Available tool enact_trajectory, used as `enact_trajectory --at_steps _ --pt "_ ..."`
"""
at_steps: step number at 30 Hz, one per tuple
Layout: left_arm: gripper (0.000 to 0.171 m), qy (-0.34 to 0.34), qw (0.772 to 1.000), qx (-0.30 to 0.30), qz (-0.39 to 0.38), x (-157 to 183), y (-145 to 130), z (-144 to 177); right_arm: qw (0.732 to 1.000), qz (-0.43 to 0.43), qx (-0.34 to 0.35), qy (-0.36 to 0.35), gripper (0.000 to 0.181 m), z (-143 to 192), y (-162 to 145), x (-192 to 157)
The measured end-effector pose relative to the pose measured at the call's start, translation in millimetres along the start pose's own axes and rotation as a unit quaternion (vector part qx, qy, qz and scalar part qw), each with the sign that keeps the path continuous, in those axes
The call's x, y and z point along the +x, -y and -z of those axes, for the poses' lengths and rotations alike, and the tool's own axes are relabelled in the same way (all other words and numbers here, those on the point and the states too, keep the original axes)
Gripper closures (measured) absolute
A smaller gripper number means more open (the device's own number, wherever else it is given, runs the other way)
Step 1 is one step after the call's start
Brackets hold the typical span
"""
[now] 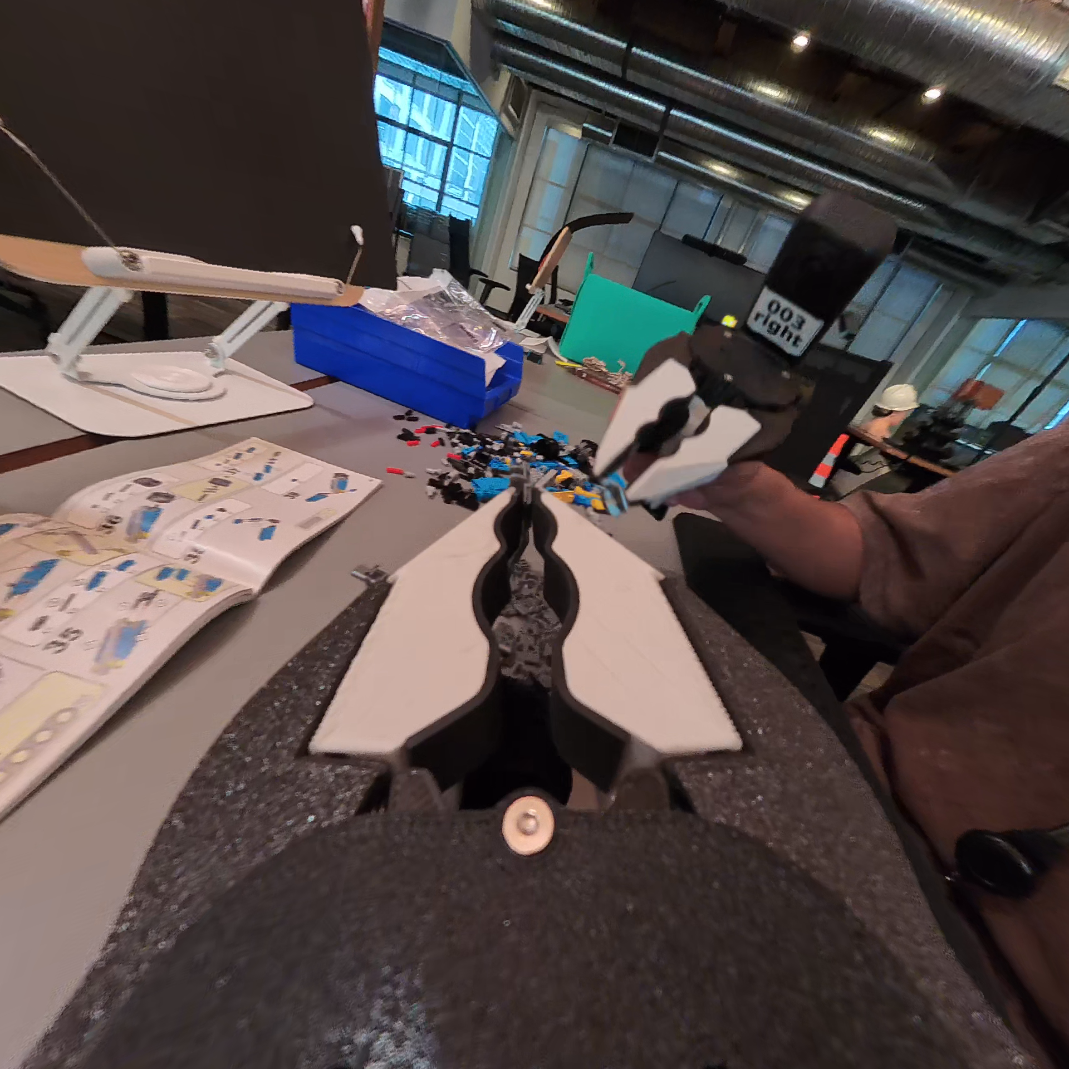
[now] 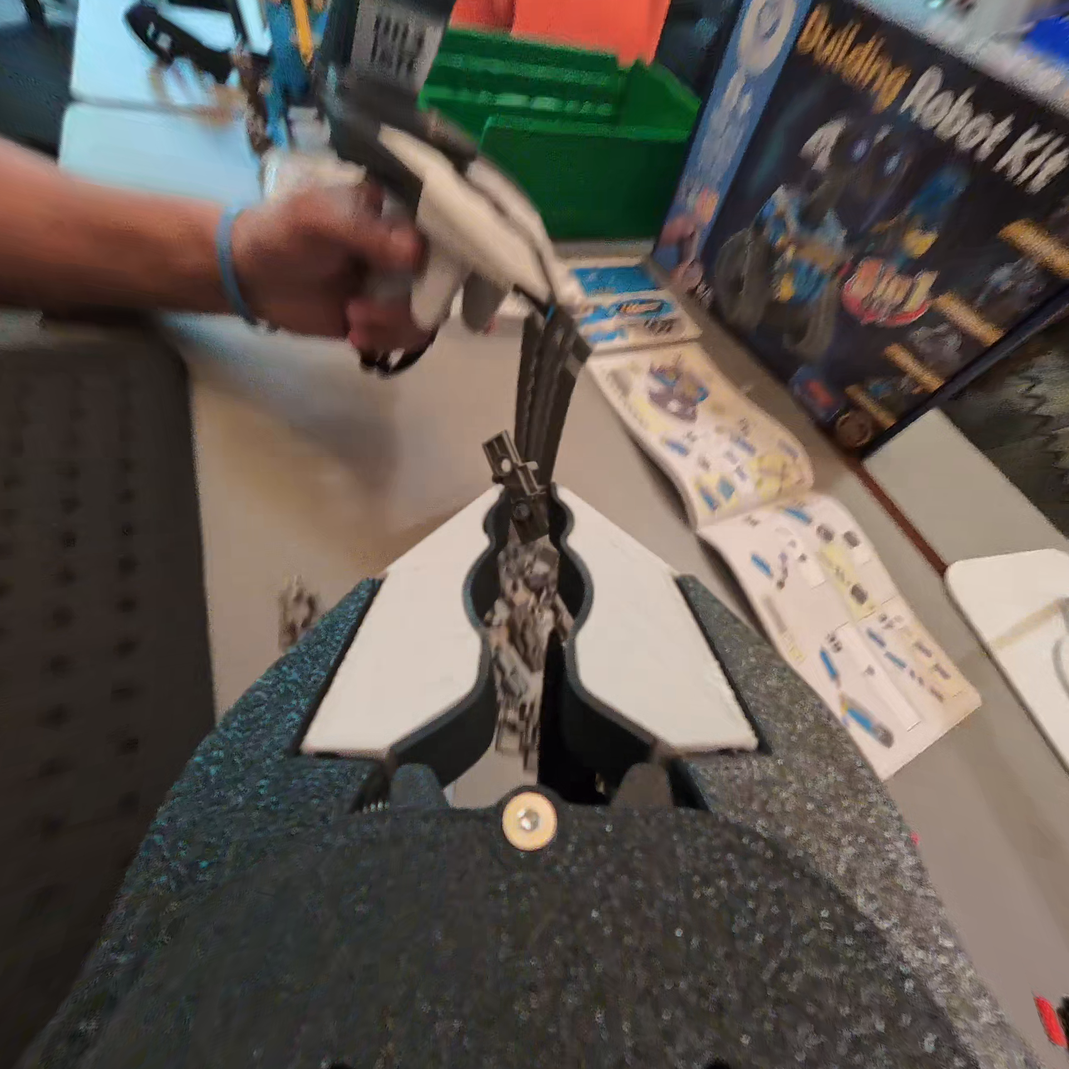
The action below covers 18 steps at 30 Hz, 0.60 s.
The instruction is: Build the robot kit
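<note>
My left gripper (image 1: 525, 496) is shut on a stack of dark grey beams (image 2: 546, 393), seen end-on as a small grey piece (image 1: 524, 483) at its tips. In the right wrist view the left gripper (image 2: 549, 301) holds the beams hanging down, with a blue bit at the top. My right gripper (image 2: 523, 500) is shut on a small grey connector piece (image 2: 512, 468), which sits against the beams' lower end. In the left wrist view the right gripper (image 1: 613, 491) is held just right of my left fingertips, above the table, with a blue and black bit at its tips.
A pile of loose blue, black and yellow bricks (image 1: 497, 457) lies just beyond the grippers. An open instruction booklet (image 1: 173, 538) (image 2: 781, 520) lies on the grey table. A blue bin (image 1: 393, 358), a white stand (image 1: 144, 382), a kit box (image 2: 896, 202) and a green bin (image 2: 567, 127) stand farther back.
</note>
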<state>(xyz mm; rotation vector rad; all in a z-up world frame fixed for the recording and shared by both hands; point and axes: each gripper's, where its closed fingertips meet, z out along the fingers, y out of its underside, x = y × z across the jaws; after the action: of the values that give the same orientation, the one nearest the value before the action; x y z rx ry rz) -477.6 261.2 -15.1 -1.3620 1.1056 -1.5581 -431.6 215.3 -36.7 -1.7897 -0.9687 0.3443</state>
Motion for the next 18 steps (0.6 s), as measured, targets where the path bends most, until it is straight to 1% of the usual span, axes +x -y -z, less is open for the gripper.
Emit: enact_trajectory --at_steps 2,4,8,9,11,15,16,18 --pt "0.170 -0.011 1.000 -0.005 -0.005 6.8 -3.5 -3.9 0.999 0.008 0.024 -0.029 0.169 -7.9 24.8 6.6" --pt "0.170 -0.016 0.999 -0.019 -0.028 12.4 -8.5 -6.9 0.997 0.008 0.041 -0.058 0.169 -13.4 41.2 18.9" --pt "0.170 -0.006 0.994 -0.052 -0.100 18.9 -16.6 -9.9 0.999 -0.006 0.031 -0.032 0.169 -23.1 50.8 23.8" --pt "0.170 -0.004 0.992 -0.057 -0.115 20.7 -17.3 -10.2 1.000 -0.015 0.018 -0.013 0.169 -24.8 48.5 22.3" --pt "0.171 -0.006 0.988 -0.066 -0.137 25.1 -18.1 -10.3 0.994 -0.074 -0.048 0.064 0.169 -32.8 29.9 12.4" --pt "0.170 -0.011 0.984 -0.079 -0.160 30.6 -19.1 -9.6 0.969 -0.175 -0.052 0.165 0.169 -32.0 27.3 4.0" --pt "0.170 -0.012 0.983 -0.081 -0.162 31.7 -19.1 -9.8 0.965 -0.183 -0.055 0.177 0.169 -31.4 27.1 3.4" --pt "0.170 -0.018 0.981 -0.088 -0.171 35.1 -21.5 -10.5 0.966 -0.181 -0.064 0.172 0.169 -32.4 25.7 5.5"
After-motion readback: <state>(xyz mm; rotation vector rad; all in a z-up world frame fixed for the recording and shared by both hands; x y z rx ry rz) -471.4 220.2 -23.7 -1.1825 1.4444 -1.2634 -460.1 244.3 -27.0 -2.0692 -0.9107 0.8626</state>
